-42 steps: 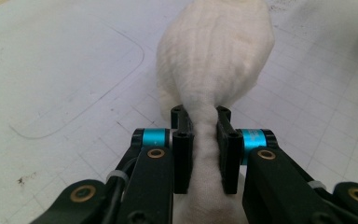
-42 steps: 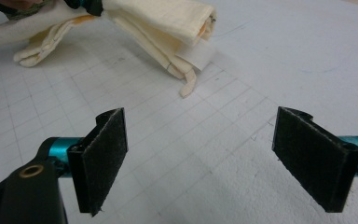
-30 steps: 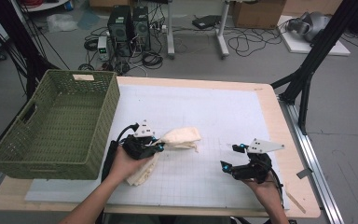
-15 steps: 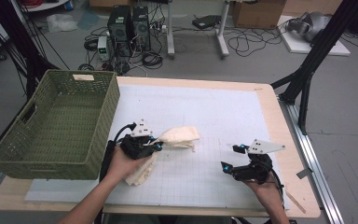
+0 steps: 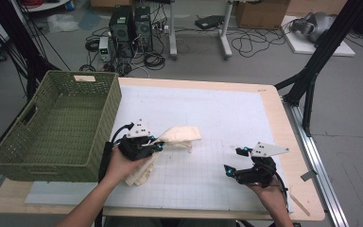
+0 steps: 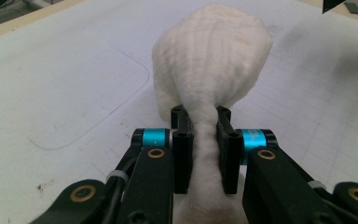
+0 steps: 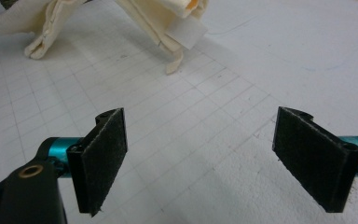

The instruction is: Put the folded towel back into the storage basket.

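Two grippers over white gridded surface (image 5: 227, 118): left gripper (image 6: 200, 135) pinching narrow bunched neck of cream cloth (image 5: 179, 135) beside green basket (image 5: 52, 127), right gripper (image 7: 214, 158) wide open, empty, well apart; risk of thin fold slipping free or trailing end catching basket rim during lift.

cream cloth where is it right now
In the high view the cream cloth is left of centre on the white mat, pinched by the left gripper, beside the green basket.
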`<state>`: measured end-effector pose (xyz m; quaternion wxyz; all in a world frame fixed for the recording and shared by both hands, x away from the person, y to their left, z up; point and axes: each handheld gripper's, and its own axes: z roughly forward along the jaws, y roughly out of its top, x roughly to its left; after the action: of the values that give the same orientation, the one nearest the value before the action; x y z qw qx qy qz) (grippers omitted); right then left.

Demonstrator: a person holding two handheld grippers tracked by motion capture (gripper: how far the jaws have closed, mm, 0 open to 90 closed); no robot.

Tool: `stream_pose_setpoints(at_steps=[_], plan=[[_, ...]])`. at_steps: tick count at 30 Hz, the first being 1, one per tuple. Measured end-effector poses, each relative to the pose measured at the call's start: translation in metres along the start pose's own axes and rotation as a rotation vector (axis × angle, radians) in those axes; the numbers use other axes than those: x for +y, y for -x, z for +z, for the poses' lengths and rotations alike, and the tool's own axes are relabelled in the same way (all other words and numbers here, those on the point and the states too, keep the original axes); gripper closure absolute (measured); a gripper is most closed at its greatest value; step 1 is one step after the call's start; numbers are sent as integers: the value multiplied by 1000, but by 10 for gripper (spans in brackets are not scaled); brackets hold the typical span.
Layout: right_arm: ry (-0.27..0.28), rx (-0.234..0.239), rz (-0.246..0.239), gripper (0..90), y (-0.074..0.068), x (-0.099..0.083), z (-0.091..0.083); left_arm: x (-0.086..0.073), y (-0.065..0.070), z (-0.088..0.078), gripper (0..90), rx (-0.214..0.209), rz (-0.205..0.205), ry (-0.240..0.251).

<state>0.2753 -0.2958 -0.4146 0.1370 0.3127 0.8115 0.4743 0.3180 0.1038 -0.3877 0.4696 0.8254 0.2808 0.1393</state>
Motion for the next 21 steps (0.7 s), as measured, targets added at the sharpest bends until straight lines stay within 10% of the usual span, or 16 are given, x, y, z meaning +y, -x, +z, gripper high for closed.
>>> stream_pose_setpoints(at_steps=[21], plan=[[7,7,-6,129,-1,0,-1,11,-3,-28,798,-70,29,104]])
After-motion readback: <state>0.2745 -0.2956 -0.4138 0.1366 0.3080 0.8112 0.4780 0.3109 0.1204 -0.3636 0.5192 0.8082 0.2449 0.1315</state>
